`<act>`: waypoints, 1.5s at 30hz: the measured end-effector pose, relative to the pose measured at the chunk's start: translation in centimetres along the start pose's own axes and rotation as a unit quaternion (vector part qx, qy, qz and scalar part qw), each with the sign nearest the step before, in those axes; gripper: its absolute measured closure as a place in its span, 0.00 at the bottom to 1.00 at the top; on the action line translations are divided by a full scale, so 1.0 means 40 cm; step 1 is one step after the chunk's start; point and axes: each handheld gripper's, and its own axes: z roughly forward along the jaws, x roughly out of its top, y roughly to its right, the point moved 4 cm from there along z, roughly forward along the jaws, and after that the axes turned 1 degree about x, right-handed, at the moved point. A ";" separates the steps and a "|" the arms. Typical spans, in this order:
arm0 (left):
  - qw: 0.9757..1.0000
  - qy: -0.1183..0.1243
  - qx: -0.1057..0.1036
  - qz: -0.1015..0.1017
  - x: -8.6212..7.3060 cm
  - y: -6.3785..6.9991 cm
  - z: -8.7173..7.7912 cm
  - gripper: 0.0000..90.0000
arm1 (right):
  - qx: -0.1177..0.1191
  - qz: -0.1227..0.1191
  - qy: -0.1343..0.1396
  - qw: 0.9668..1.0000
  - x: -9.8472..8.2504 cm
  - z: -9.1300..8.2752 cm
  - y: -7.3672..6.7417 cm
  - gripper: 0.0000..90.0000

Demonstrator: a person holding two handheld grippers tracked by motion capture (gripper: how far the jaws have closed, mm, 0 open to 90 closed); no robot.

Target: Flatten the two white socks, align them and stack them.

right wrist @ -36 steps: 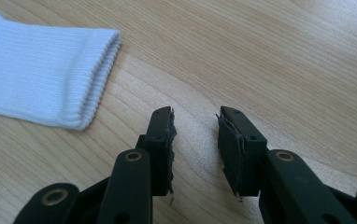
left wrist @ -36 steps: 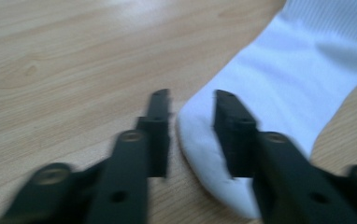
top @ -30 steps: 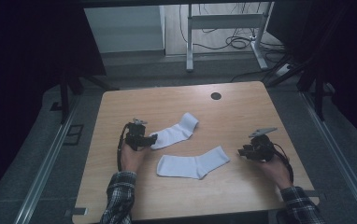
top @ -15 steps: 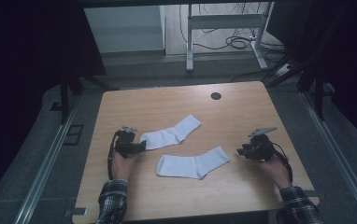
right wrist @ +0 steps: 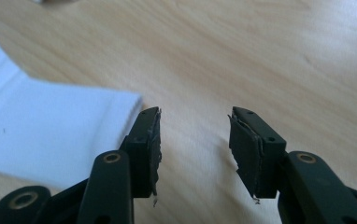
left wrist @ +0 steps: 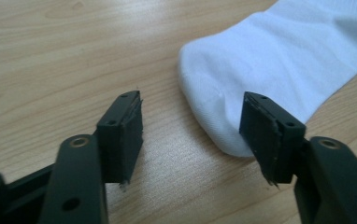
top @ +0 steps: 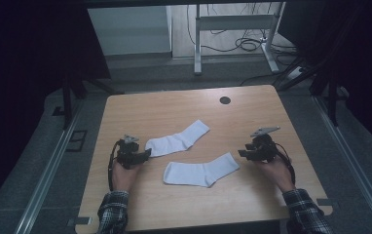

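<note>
Plainly, both sets of tongs stood spread with nothing pinched, each low over the wooden desk (top: 184, 105) beside a white sock. The left tongs (left wrist: 190, 135) had the rounded toe of the far sock (top: 176, 140) just reaching between the pads; the sock's edge lay against or just short of one pad (left wrist: 260, 135), and from this angle I could not tell which. Those jaws had just been closing a little, with only that sliver of fabric between them. The right tongs (right wrist: 193, 144) had bare wood in the gap, and the cuff end of the near sock (top: 201, 170) lay off beside one pad (right wrist: 146, 149), near but not between; these jaws had just been opening. From here the likeliest slip on the left was a shallow bite: with so little toe inside the pads, a squeeze might catch a single layer or a thin fold, and the sock could slide free on lifting. On the right, shutting where the tongs stood would have pinched air, so they needed to shift sideways over the cuff first; pushing in too low might have nudged the cuff along the smooth desk and bunched it. The two socks lay apart, but dragging either could have pulled it across the other.
</note>
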 end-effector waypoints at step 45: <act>1.000 0.014 0.019 0.000 -0.003 -0.013 0.014 0.51 | -0.010 -0.019 0.020 1.000 0.271 0.321 -0.059 0.67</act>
